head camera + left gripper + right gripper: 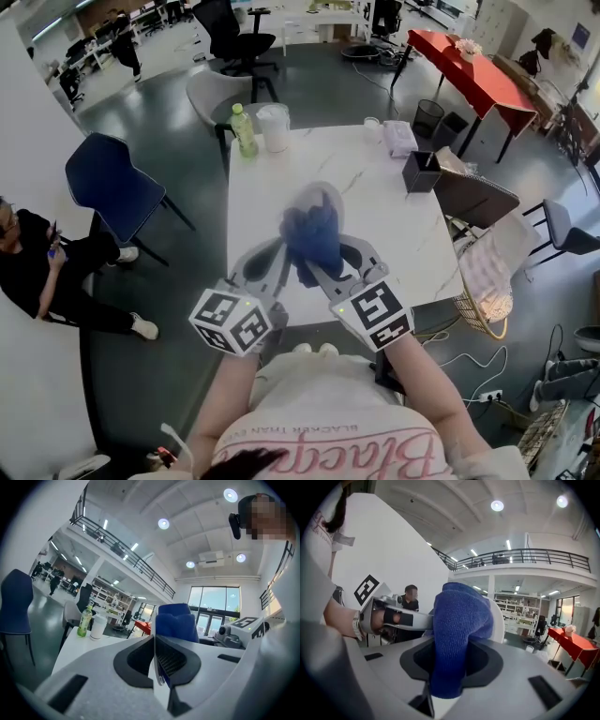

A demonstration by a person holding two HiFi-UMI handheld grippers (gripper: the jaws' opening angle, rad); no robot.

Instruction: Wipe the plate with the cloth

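I hold a pale plate [323, 199] upright above the white table [375, 216]. My left gripper [274, 261] is shut on the plate's lower rim; in the left gripper view the plate [153, 665] shows edge-on between the jaws of my left gripper [154, 644]. My right gripper [345, 264] is shut on a blue cloth [312, 239], which lies against the plate's face. In the right gripper view the cloth [457, 634] bulges out of the jaws of my right gripper [450, 656], with the plate [500, 620] behind it. The cloth [176, 623] hides much of the plate.
At the table's far edge stand a green bottle [244, 129] and a white container [274, 127]; a tissue pack [400, 138] and a black holder [422, 172] sit at its right. A blue chair [117, 183] and a seated person [47, 272] are at the left.
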